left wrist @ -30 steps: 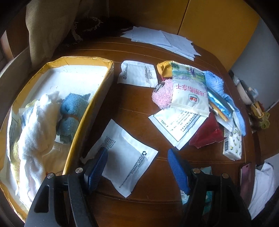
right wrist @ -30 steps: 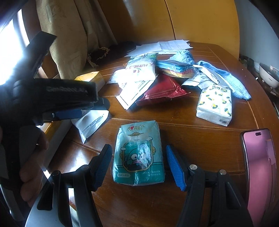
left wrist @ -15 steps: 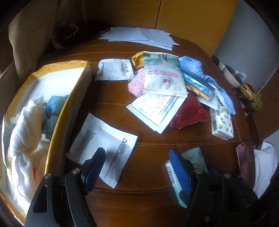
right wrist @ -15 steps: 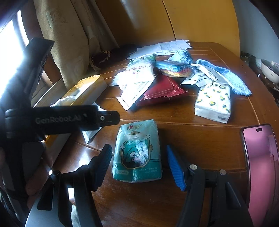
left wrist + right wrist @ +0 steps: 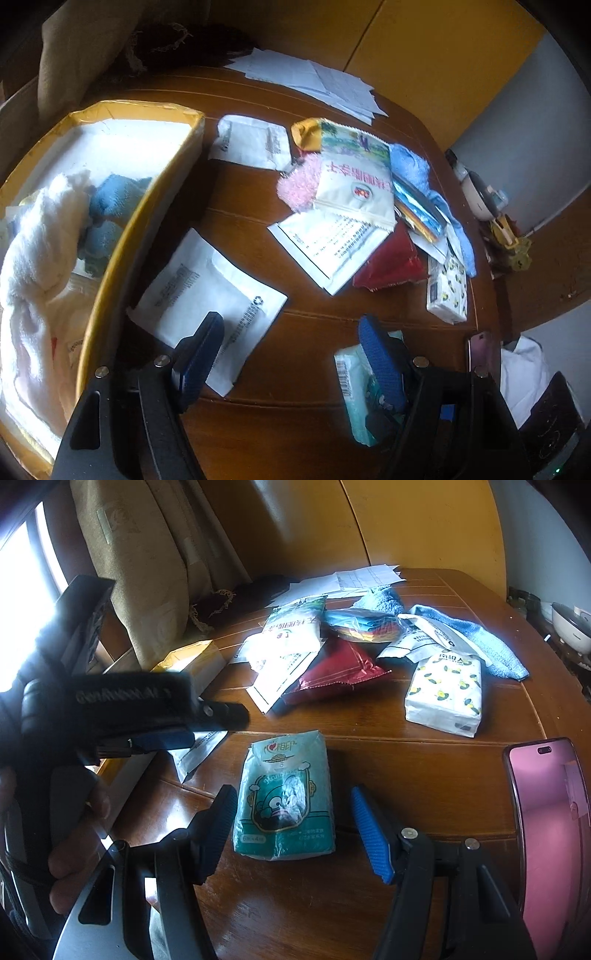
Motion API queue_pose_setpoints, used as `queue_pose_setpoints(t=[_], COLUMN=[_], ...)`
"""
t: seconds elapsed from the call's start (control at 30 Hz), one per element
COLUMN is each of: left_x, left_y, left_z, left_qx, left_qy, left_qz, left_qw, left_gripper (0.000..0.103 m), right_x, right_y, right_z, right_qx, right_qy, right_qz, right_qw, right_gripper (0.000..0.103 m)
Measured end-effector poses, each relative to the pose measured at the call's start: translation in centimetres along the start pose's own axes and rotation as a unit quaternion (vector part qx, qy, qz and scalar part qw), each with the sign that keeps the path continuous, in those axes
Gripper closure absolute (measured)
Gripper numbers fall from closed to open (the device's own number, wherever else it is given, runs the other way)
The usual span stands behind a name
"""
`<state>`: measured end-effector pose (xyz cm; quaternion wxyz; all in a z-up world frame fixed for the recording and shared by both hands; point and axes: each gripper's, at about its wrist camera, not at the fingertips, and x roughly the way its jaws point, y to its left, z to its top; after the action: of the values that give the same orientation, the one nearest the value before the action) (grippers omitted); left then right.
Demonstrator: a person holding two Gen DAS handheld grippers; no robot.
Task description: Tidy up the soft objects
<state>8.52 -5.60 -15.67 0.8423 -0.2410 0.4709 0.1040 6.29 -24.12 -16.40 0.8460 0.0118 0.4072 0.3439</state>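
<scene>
Yellow-rimmed cardboard box [image 5: 110, 236], white inside: one white fluffy towel [image 5: 33, 258], two blue terry cloths [image 5: 110, 199]. Dark wooden table [image 5: 406, 775] holds two tissue packs: teal one [image 5: 284, 797] between right gripper's [image 5: 295, 830] spread jaws, untouched; white lemon-print one [image 5: 445, 696] beyond. Left gripper [image 5: 291, 354] spread, empty, over flat white pouch [image 5: 207, 291].

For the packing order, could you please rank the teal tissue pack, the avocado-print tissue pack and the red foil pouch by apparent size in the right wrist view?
1. teal tissue pack: looks largest, but it lies nearest the camera.
2. and 3. red foil pouch and avocado-print tissue pack: they look alike, so I would not rank them.
</scene>
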Motion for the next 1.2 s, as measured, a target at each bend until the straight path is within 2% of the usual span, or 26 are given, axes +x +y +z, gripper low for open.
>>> queue_pose_setpoints(t=[0.07,0.2,0.27,0.37,0.5,0.53,0.57,0.67,0.83,0.93,1.03,1.2], left_x=[-0.1,1.8,2.6,2.2,0.9,0.6,0.3,-0.1,-1.2,-1.8,-1.2,-0.2], left_y=[-0.1,-1.1,-1.2,-0.8,-0.2,0.0,0.1,0.1,0.2,0.5,1.7,1.8], left_z=[0.4,0.9,0.9,0.5,0.0,0.0,-0.1,-0.3,-2.0,-3.2,-3.5,-2.3], left_qx=[0.013,0.071,0.088,0.087,0.053,0.040,0.035,0.051,0.051,0.044,0.016,-0.010], left_qy=[-0.024,-0.009,-0.001,0.010,0.037,0.037,0.031,0.021,0.024,0.031,0.058,0.056], left_qz=[0.041,0.105,0.121,0.103,0.009,0.001,0.003,0.045,0.043,0.058,0.041,0.033], left_qw=[0.9988,0.9919,0.9888,0.9909,0.9979,0.9985,0.9989,0.9975,0.9975,0.9968,0.9974,0.9978], left_gripper=[0.025,0.025,0.025,0.025,0.025,0.025,0.025,0.025,0.025,0.025,0.025,0.025], right_x=[-0.1,-0.2,-0.2,-0.2,-0.3,-0.3,-0.4,-0.4,-0.4,-0.4,-0.3,-0.3], right_y=[-0.1,-0.2,-0.2,-0.3,-0.4,-0.4,-0.5,-0.6,-0.5,-0.4,-0.4,-0.4], right_z=[-0.1,-0.1,-0.1,-0.1,-0.2,-0.1,-0.1,-0.2,-0.2,-0.1,-0.1,-0.1], right_qx=[0.001,0.003,0.006,0.007,0.005,0.004,0.005,0.010,0.002,0.003,0.002,0.005], right_qy=[0.000,-0.001,-0.002,-0.001,-0.005,-0.005,-0.006,-0.006,-0.005,-0.004,-0.004,-0.004], right_qz=[0.001,0.004,0.006,0.008,0.012,0.012,0.012,0.016,0.012,0.011,0.012,0.011], right_qw=[1.000,1.000,1.000,1.000,1.000,1.000,1.000,1.000,1.000,1.000,1.000,1.000], right_gripper=[0.039,0.039,0.039,0.039,0.039,0.039,0.039,0.039,0.039,0.039,0.039,0.039])
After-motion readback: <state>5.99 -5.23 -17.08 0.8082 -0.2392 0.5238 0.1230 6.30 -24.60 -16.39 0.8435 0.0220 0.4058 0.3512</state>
